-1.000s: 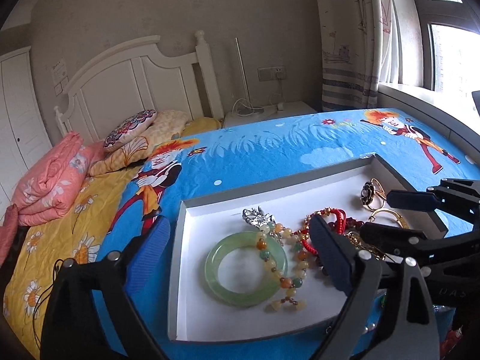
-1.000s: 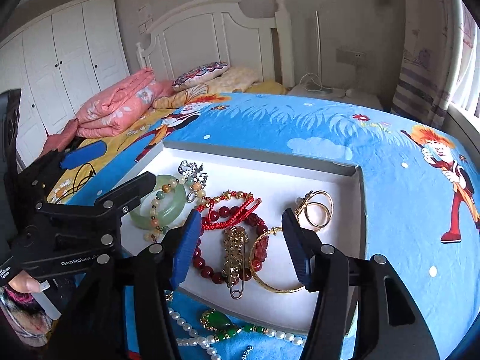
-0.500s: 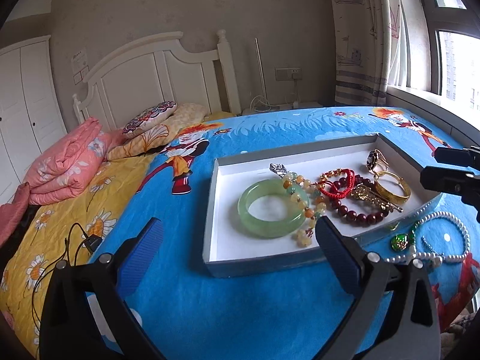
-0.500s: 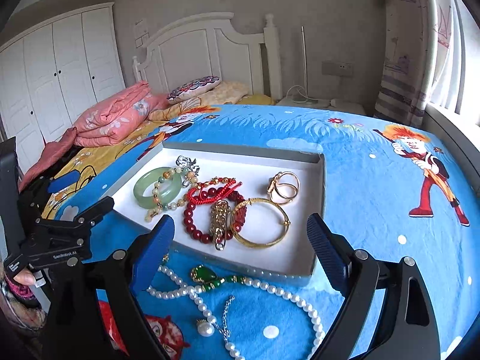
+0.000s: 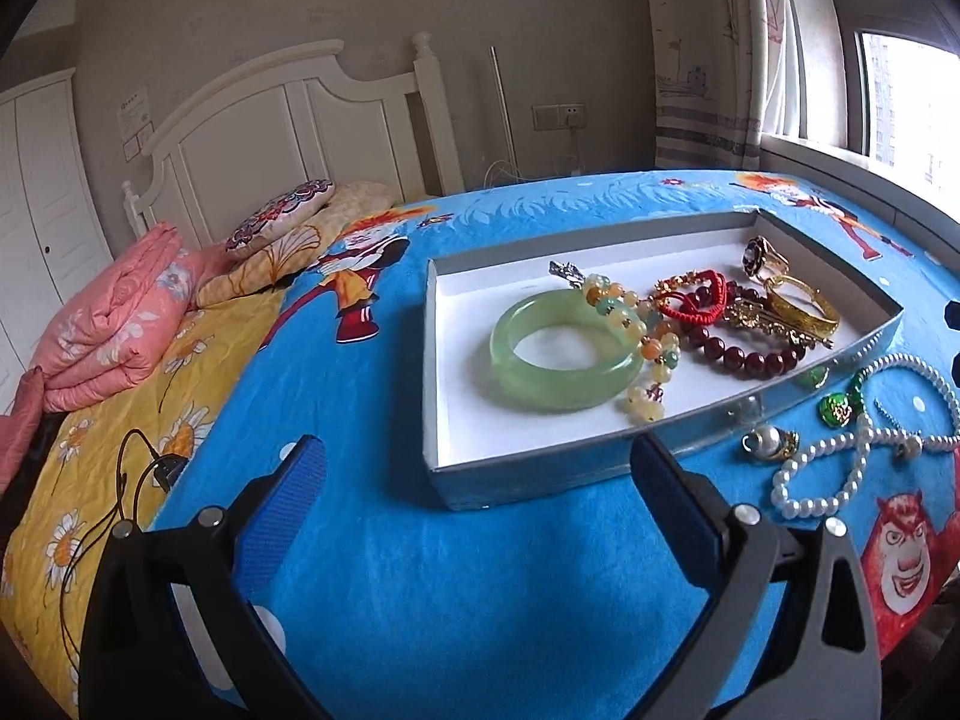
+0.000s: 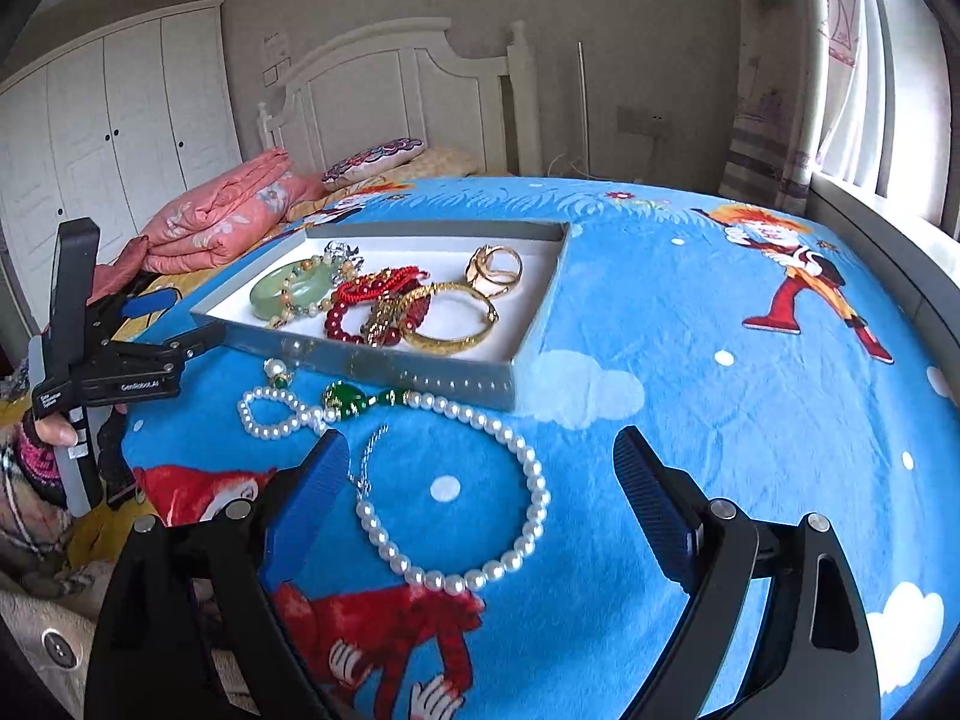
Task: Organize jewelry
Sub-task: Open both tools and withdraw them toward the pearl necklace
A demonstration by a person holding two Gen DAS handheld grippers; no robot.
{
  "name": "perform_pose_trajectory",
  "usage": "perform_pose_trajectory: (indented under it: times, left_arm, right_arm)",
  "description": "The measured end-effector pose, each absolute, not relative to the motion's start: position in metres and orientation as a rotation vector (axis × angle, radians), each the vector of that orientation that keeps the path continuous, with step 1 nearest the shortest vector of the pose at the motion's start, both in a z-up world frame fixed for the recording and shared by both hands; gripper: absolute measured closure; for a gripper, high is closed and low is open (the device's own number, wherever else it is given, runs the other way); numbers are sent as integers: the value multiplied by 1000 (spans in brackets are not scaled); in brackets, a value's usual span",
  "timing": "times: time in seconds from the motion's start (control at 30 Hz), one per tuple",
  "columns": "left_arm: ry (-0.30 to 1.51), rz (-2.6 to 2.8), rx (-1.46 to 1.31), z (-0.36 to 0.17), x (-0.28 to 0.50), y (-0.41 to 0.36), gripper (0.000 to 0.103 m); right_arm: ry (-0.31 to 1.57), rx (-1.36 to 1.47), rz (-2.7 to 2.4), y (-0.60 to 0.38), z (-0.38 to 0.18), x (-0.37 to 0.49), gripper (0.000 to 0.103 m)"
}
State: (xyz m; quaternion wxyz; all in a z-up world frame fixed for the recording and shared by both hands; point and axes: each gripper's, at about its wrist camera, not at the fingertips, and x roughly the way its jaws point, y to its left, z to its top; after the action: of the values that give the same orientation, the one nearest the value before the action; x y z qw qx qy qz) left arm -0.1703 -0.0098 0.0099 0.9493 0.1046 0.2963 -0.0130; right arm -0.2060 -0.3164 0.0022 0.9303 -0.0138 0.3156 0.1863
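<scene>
Left gripper (image 5: 477, 483) spread wide w/ nothing between the pads, hovering over the blue blanket (image 5: 510, 570) just short of the tray (image 5: 429, 360). Right gripper (image 6: 480, 471) jaws have just been opening, nothing gripped (pearl necklace (image 6: 528, 468) lies on the blanket between them). In the tray: green bangle (image 5: 564, 354), red bead bracelet (image 5: 750, 354), gold bangle (image 6: 447, 315), rings (image 6: 495, 264).

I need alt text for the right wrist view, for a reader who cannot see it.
A pearl necklace lies on a blue cartoon bedspread, just before the open right hand-held gripper. Behind it, a shallow tray holds bracelets and rings.
</scene>
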Motion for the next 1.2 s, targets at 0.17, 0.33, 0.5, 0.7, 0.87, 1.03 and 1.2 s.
perform_pose_trajectory:
  times: [0.17,0.33,0.5,0.7,0.87,1.03,1.2]
  left_arm:
    - [592,-30,256,8,-172,-18,3]
    - [631,-51,178,9,-166,-6,3]
    - [655,-76,95,9,-162,6,2]
    - [594,-60,95,13,-172,6,2]
    - [588,-70,52,11,-180,8,2]
    - [598,-135,69,3,-198,-5,3]
    - [585,-210,105,4,-215,-23,2]
  right_arm:
    - [669,-41,391,-322,-11,-220,17]
    - [674,-26,386,-327,-14,-219,17]
    - [676,-57,399,-320,-16,-220,17]
    - [674,-102,397,-312,-18,-221,17]
    - [671,-119,393,-307,-19,-220,17]
    - [661,-139,378,-305,-20,-218,20]
    - [653,-151,392,-300,-18,-216,44]
